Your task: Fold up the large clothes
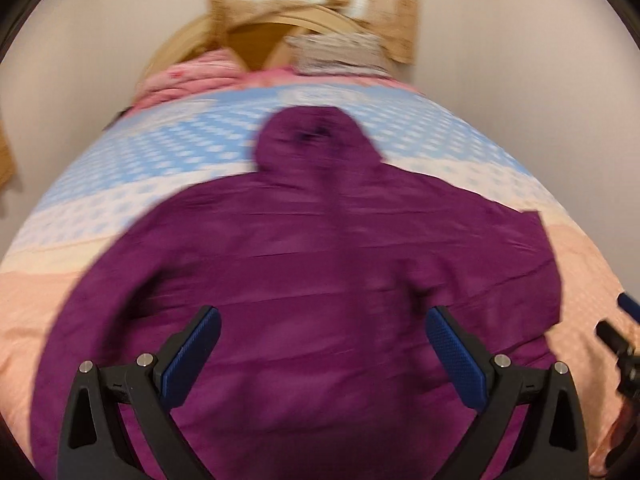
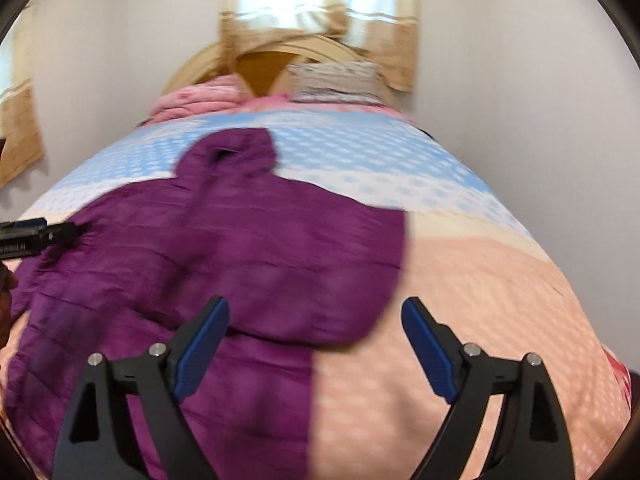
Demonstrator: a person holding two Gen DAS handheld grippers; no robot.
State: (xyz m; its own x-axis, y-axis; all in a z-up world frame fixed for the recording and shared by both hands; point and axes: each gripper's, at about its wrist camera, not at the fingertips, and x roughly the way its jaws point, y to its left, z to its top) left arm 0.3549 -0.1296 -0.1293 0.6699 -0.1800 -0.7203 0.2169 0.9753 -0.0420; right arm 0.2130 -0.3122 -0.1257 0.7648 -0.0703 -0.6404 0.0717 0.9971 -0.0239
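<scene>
We hold the left gripper (image 1: 322, 354) and the right gripper (image 2: 316, 348) above the bed, both with jaws spread wide and pinching nothing. Beneath them the purple quilted hooded jacket (image 1: 320, 260) lies flat on the pink-and-blue patterned bedspread (image 2: 480, 280), hood pointing to twelve o'clock. Farther off at twelve o'clock stands the arched wooden headboard (image 1: 256, 44).

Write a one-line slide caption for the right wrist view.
Open right gripper hovers over the right edge of a purple hooded jacket spread flat on a patterned bedspread, hood toward the headboard.

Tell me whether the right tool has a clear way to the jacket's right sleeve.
Probably yes. The right tool is open above the purple jacket, its sleeve lies just ahead on the bedspread, and nothing lies between.
</scene>
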